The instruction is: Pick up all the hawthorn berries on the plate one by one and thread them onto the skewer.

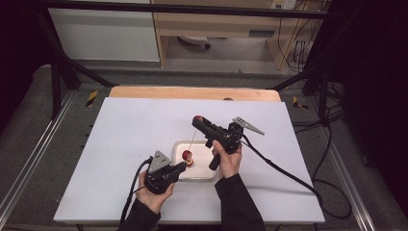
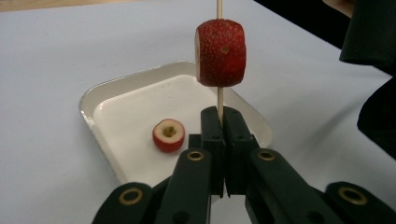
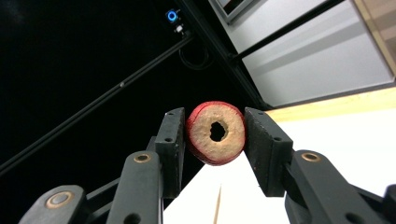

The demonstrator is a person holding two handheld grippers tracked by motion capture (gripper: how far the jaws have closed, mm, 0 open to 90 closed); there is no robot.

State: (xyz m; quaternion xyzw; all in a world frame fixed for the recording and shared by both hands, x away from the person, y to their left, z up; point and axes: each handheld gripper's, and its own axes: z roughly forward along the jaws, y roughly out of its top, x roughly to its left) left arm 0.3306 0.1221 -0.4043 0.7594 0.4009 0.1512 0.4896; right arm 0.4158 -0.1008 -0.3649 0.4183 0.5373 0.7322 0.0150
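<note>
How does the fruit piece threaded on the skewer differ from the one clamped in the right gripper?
The skewered fruit piece is already threaded on the skewer, which the left gripper pinches below it; the clamped fruit piece is pressed between the right gripper pads, its centre hole empty. The skewered one sits low over the white tray; the clamped one is held higher up. Both are red-skinned, cored pieces.

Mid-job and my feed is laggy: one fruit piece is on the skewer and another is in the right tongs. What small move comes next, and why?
Probably lower the right tongs so the hole in their cored slice meets the skewer tip. The left tongs hold the skewer upright with one red piece already threaded, and the tip shows just below the slice in the right gripper view, not yet entered.
</note>
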